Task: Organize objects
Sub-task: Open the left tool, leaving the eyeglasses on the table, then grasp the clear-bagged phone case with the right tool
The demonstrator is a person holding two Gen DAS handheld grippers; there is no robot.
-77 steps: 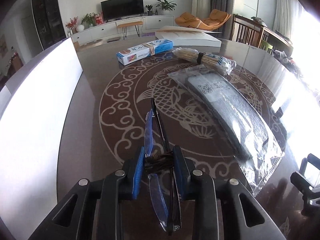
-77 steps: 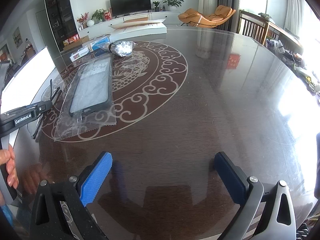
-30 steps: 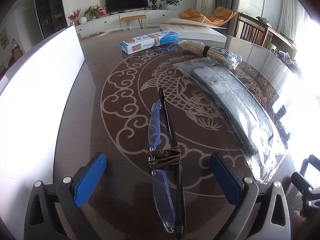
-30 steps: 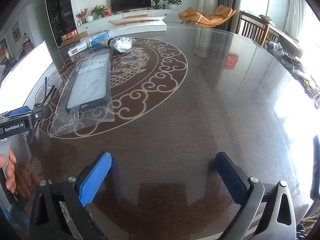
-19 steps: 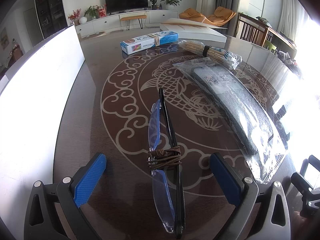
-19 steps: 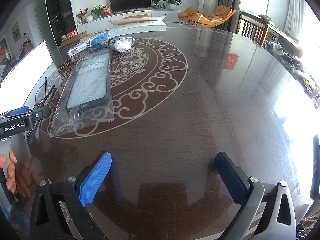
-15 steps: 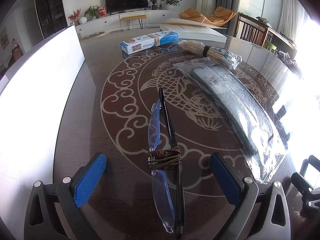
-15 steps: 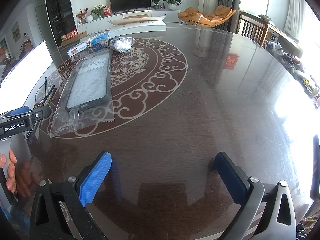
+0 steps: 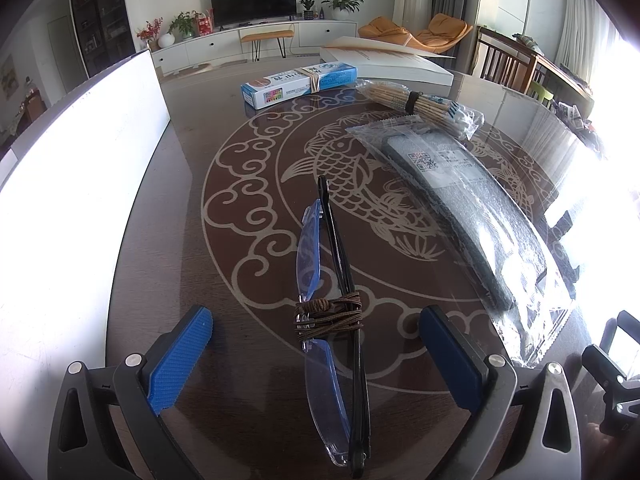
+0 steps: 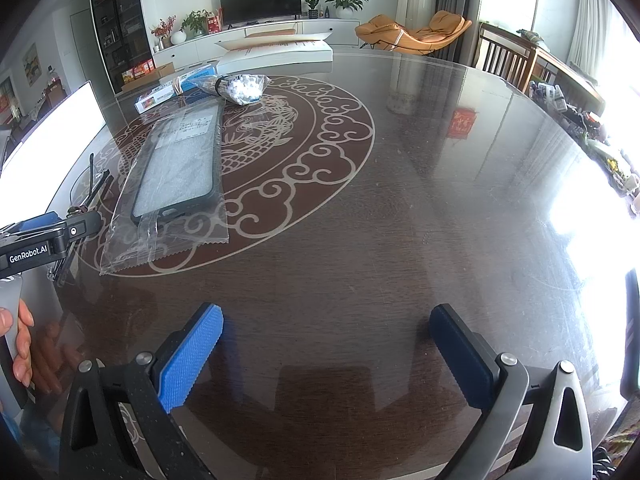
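Observation:
Folded rimless glasses (image 9: 334, 312), bound with brown cord, lie on the dark table between the open fingers of my left gripper (image 9: 316, 332); nothing is held. To their right lies a dark phone case in a clear bag (image 9: 472, 216), also in the right wrist view (image 10: 176, 172). Farther back are a bundle of sticks in plastic (image 9: 420, 106) and a blue and white box (image 9: 298, 84). My right gripper (image 10: 326, 340) is open and empty over bare table, right of the bag. The left gripper shows at the far left of the right wrist view (image 10: 44, 236).
A tall white panel (image 9: 72, 184) stands along the table's left edge. A flat white carton (image 9: 388, 66) lies at the far edge. Wooden chairs (image 9: 504, 66) stand beyond the table at the right. A hand (image 10: 18, 340) grips the left handle.
My left gripper opened and let go of the glasses, which now lie on the table. It drew back slightly. Over the last second nothing moved. The right gripper stayed put.

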